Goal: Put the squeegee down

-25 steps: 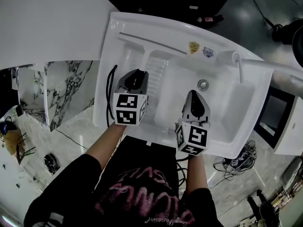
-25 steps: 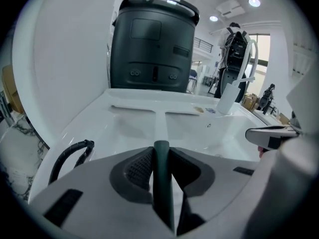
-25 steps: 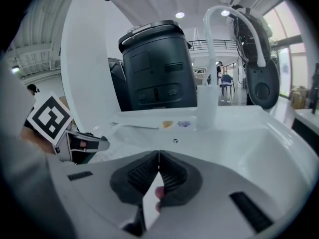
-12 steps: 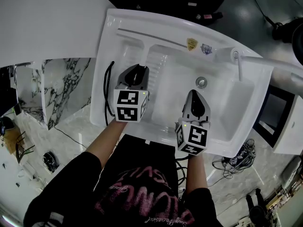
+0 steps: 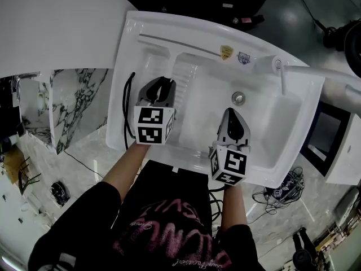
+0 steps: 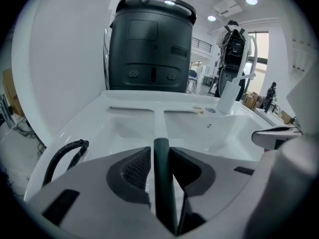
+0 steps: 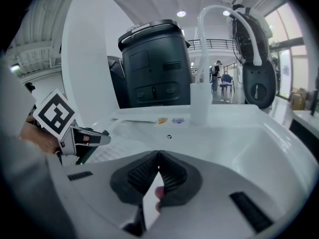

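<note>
L claw (image 6: 160, 152) clenched on squeegee (image 6: 162, 193) by its dark handle. White shaft runs fwd, w/ blade end near back rim of sink (image 5: 121, 103). R claw (image 7: 158, 156) closed, pads meeting, nothing gripped, over basin near drain (image 5: 238, 98).

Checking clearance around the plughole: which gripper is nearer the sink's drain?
Right. The right gripper hovers over the basin just on the person's side of the drain; the left gripper, holding the squeegee, is farther off to the drain's left.
</note>
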Available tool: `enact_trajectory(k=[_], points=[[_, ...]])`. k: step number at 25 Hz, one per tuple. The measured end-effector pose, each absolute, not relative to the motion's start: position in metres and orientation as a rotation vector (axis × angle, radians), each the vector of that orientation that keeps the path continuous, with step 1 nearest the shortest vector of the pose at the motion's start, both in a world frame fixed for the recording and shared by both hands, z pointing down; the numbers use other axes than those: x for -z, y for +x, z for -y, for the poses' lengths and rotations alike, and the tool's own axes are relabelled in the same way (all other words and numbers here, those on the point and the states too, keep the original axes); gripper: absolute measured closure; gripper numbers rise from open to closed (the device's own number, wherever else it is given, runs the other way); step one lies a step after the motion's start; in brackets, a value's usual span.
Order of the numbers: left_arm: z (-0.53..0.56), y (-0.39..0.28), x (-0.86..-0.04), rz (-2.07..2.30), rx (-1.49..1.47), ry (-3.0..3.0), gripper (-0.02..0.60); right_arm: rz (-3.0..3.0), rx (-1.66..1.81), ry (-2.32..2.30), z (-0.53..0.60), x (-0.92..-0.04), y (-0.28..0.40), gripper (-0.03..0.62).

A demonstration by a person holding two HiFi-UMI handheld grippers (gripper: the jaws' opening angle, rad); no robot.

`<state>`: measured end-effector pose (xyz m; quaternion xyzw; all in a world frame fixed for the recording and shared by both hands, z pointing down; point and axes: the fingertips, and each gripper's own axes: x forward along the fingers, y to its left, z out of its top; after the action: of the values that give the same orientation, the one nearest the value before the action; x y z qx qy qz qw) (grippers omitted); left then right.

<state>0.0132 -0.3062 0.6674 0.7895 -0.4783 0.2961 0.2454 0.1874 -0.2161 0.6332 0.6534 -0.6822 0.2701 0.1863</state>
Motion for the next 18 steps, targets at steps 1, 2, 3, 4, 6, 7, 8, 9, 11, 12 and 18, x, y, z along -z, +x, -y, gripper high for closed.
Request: enact_trajectory(k=[1,2,3,4,6,7,8,9,11,12,18], points=[[0.306,0.013,-0.666,1.307,-0.802,2.157,0.482,1.922,-0.758,1.839,0.216,-0.633,0.187,0.574],[0.306,0.013,-0.665,1.306,-0.796,2.161,0.482,1.924,-0.755,1.838,0.216,-0.633,0.187,0.574],[0.306,0.014,-0.663,1.306,-0.788,2.165,0.482,1.925,-0.753,1.838,0.215,-0.632,0.187,0.574],[0.306,0.014,-0.661,1.307,-0.780,2.169,0.481,1.927,-0.752,1.839,0.215,-0.631,0.187,0.574],[0.306,0.013,-0.657,1.315,-0.773,2.177,0.482,1.931,-0.747,1.839,0.214,-0.629,0.187,0.574],[0.306,0.012,-0.654,1.322,-0.773,2.182,0.482,1.933,-0.742,1.840,0.214,-0.627,0.187,0.574],[0.305,0.012,-0.652,1.329,-0.771,2.188,0.482,1.935,-0.738,1.842,0.214,-0.625,0.187,0.574],[0.305,0.010,-0.649,1.336,-0.767,2.191,0.481,1.938,-0.734,1.845,0.214,-0.623,0.187,0.574],[0.303,0.007,-0.643,1.349,-0.756,2.192,0.482,1.943,-0.723,1.851,0.213,-0.618,0.187,0.574],[0.302,0.006,-0.640,1.356,-0.749,2.192,0.482,1.946,-0.716,1.854,0.213,-0.616,0.187,0.574],[0.298,-0.003,-0.617,1.398,-0.706,2.213,0.482,1.970,-0.682,1.859,0.209,-0.601,0.182,0.574]])
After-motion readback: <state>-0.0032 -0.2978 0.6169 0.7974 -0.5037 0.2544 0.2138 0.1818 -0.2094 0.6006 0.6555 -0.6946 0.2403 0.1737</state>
